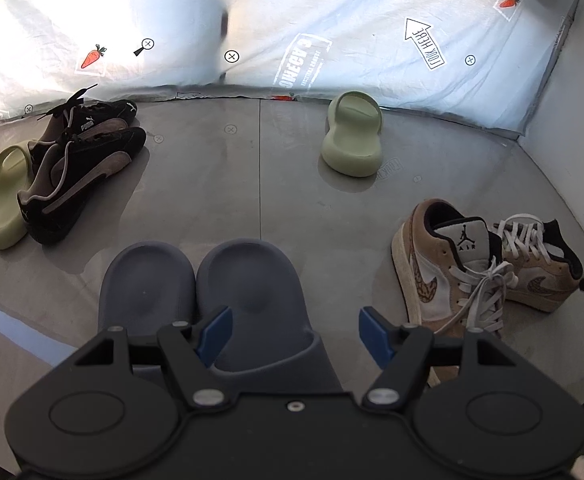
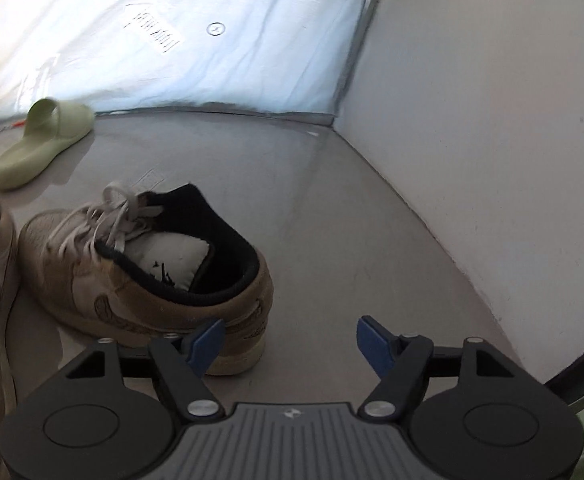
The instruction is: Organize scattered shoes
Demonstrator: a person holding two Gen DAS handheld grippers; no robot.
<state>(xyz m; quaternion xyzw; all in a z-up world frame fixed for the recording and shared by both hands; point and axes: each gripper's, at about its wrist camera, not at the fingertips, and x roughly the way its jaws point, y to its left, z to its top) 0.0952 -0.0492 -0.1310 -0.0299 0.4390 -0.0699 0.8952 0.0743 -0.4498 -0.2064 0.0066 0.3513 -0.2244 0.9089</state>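
My left gripper [image 1: 296, 334] has its jaws spread wide with nothing between them; the blue pads [image 1: 215, 334] hang over the strap end of the right-hand slide of a pair of grey-blue slides [image 1: 211, 292], which lie side by side, touching, on the grey floor [image 1: 227, 184]. My right gripper [image 2: 292, 344] is likewise wide open and holds nothing; its left pad [image 2: 207, 346] sits just at the heel of a tan sneaker [image 2: 139, 272], though I cannot tell whether it touches.

Out from the left gripper, on my right, I see the tan pair: one Jordan sneaker [image 1: 448, 276] with its tongue towards me, and its mate [image 1: 540, 268] just behind, laces overlapping. Farther back, near the printed white sheet [image 1: 332, 32], stands a lone pale green slide [image 1: 352, 136]. Far left, two black Puma sneakers [image 1: 79, 172] lie together, the nearer one leaning against a second green slide [image 1: 5, 196].

In the right wrist view the tan sneaker lies with its heel towards me, the other one cut off at the left edge. The green slide [image 2: 39, 144] lies beyond, by the sheet [image 2: 211, 32]. A plain white wall [image 2: 492, 120] closes the right side.
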